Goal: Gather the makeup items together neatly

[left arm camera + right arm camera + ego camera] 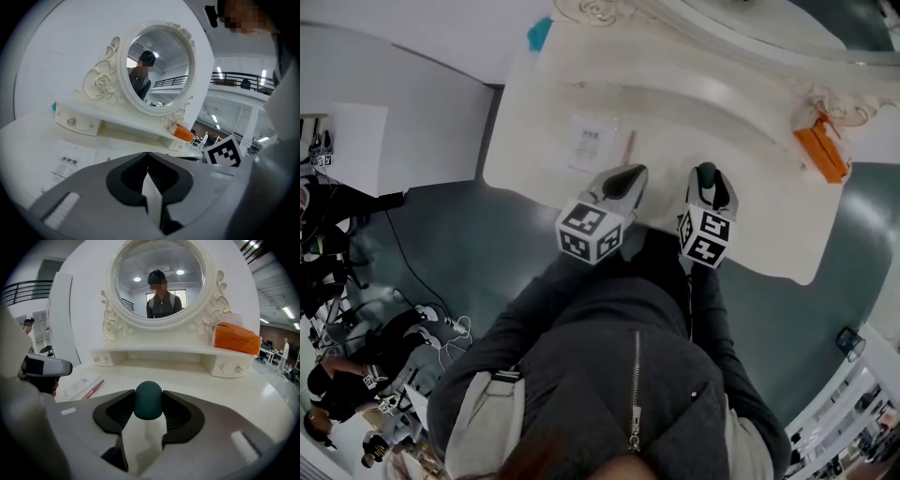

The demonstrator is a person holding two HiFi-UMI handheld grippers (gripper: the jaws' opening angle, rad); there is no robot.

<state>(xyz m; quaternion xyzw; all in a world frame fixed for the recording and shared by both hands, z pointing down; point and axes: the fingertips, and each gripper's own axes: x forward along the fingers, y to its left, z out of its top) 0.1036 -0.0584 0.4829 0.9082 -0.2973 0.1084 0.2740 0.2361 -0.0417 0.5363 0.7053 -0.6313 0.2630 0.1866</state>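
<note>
My right gripper [148, 405] is shut on a white bottle with a rounded dark green cap [148, 399]; the cap sticks out past the pads. In the head view it [706, 178] hovers over the front edge of the white dressing table [750, 202]. My left gripper [622, 180] hangs beside it, over the same edge. Its jaws [149, 176] stand together with only a thin pale sliver between the pads, and I cannot tell what that sliver is. A pink pencil [628, 146] lies on the table next to a printed paper sheet [589, 142], just beyond the left gripper.
An oval mirror [159, 280] in an ornate white frame stands on a raised shelf with small drawers at the back. An orange box [821, 153] sits on the shelf's right end. A small teal thing [540, 36] is at the far left corner. Grey floor lies around the table.
</note>
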